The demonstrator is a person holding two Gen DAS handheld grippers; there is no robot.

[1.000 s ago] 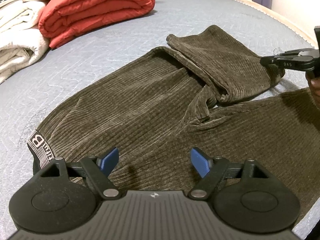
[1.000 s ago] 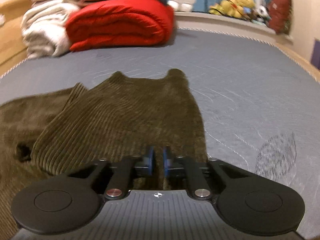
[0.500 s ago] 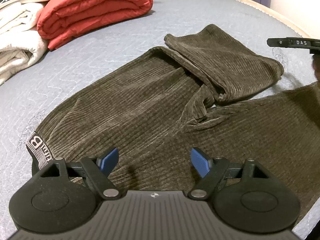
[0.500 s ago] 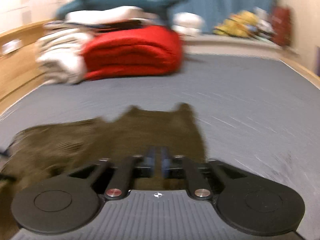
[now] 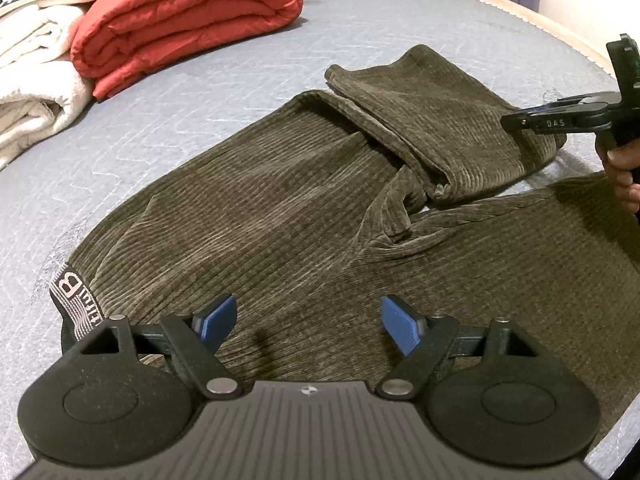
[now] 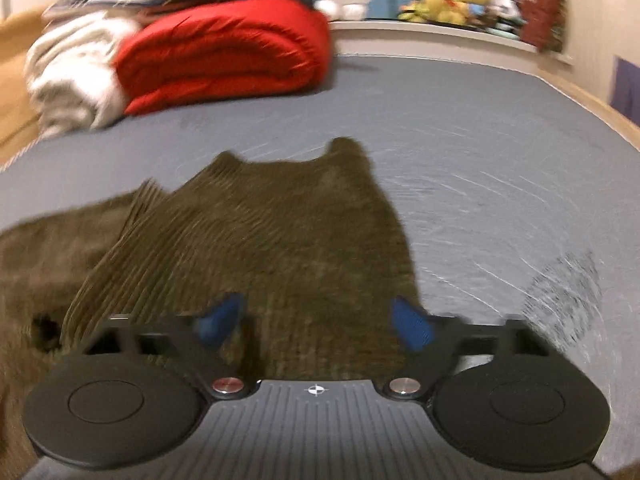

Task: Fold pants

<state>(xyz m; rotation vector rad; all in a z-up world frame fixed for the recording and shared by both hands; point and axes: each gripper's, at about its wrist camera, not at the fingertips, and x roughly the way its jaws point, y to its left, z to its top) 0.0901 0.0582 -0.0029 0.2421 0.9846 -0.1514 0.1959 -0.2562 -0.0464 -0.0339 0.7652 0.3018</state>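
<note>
A large letter "B", followed by smaller lettering too foreshortened to read, runs along the white waistband (image 5: 74, 300) of the brown corduroy pants (image 5: 280, 208), at eight o'clock in the left wrist view. At three o'clock, "DAS" marks the black finger of the right gripper (image 5: 556, 123).

The right gripper (image 6: 316, 322), seen shut a second ago, is now found with its blue pads (image 6: 412, 324) spread apart above the folded leg of the pants (image 6: 288, 240), nothing being pinched between them. In the left wrist view it (image 5: 516, 122) is again seen over that leg.
</note>
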